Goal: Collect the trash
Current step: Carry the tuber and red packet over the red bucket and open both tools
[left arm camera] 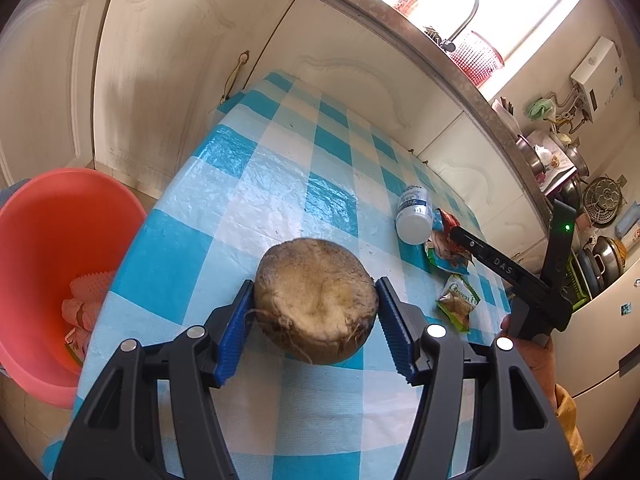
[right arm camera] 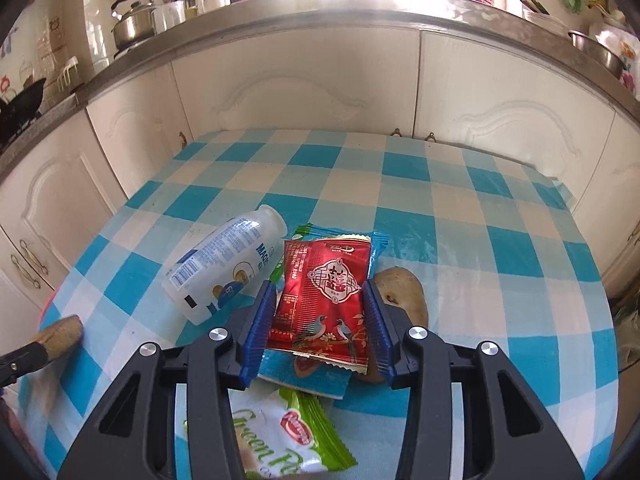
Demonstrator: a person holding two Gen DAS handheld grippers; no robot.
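Note:
My left gripper (left arm camera: pixel 316 284) is shut on a round, brownish root vegetable (left arm camera: pixel 316 304), its blue pads pressing both sides just above the checked table (left arm camera: pixel 280 184). In the right wrist view my right gripper (right arm camera: pixel 319 283) is closed on a red wrapper (right arm camera: pixel 324 296) with birds printed on it, a pad at each long edge. Under that wrapper lie a blue wrapper (right arm camera: pixel 312 376) and a green pea packet (right arm camera: pixel 280 440). A white bottle (right arm camera: pixel 224 268) lies on its side just left of them. A brown potato-like piece (right arm camera: pixel 404 292) sits partly hidden behind the right finger.
An orange-red basin (left arm camera: pixel 52 240) with some wrappers in it stands on the floor off the table's left edge. White cabinet doors (right arm camera: pixel 300 92) and a steel-edged counter with pots run behind the table. A person's hand (left arm camera: pixel 536 356) holds the right gripper.

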